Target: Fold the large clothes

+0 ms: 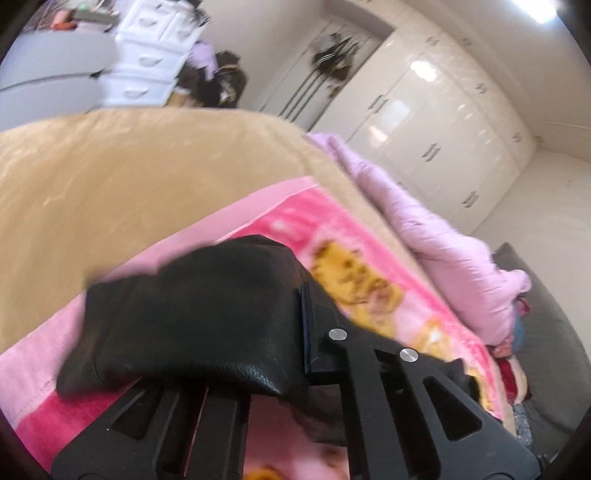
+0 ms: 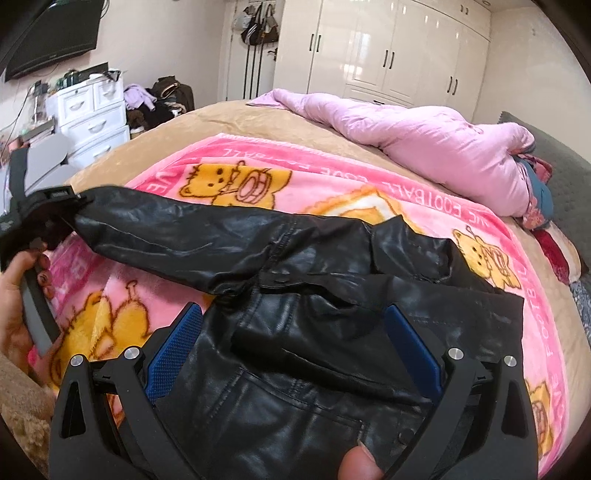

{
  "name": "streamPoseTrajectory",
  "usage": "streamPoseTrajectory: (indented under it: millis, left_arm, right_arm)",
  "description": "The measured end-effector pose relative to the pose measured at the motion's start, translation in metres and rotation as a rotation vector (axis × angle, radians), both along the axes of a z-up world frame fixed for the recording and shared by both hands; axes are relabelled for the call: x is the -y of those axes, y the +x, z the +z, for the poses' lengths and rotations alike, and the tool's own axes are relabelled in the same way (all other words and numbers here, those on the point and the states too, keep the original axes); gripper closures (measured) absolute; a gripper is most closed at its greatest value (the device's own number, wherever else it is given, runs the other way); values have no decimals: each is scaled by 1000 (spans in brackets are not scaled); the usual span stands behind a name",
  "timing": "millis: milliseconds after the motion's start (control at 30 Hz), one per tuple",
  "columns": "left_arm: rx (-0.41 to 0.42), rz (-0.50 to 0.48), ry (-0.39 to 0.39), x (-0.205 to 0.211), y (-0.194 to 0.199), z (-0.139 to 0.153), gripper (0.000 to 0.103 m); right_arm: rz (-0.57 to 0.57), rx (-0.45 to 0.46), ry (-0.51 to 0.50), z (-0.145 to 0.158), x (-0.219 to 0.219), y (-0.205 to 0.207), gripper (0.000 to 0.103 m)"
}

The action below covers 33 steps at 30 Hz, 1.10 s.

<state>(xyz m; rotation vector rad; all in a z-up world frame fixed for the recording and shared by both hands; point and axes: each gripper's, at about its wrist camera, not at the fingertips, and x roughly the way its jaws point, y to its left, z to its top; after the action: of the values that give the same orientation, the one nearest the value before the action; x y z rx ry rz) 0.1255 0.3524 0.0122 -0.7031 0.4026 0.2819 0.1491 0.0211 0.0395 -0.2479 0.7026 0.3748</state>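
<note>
At far left of the right wrist view, left tongs (image 2: 79,206) clamped on the sleeve cuff (image 2: 107,218) of the black leather jacket (image 2: 295,295); sleeve stretched out sideways; jacket lies on the pink cartoon blanket (image 2: 332,181) on the bed. Right tongs (image 2: 295,343) spread wide over the jacket body, not gripping it; purple quilt (image 2: 424,140) beyond.

**Bright room, left view smeared**

You get even, bright daylight in both views, with soft shadows. Glare sits on the glossy wardrobe (image 2: 391,48), and a ceiling light (image 1: 532,9) burns out in the left view. Your left view is motion-blurred throughout; the right is sharp. Fisheye bending curves the bed (image 2: 229,114), and dark vignette rings the corners.
</note>
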Motion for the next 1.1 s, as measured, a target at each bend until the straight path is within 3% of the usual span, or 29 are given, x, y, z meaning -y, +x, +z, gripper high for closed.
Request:
streamPoseTrajectory:
  millis: [233,567,867,1100]
  left_arm:
    - [132,-125,68,58,3,58,103]
    - [199,-300,183,157,16,98,103]
    - [178,-495,264,259,40,96,103]
    - [94,-661,357,343,65,62,103]
  right_arm:
    - [-23,7,33,6,23,-7,5]
    - [-95,22,83,14,73,-12,5]
    - [-211,23,129,13,140,-20,5]
    - [-360,4,145,-2,208,-26,5]
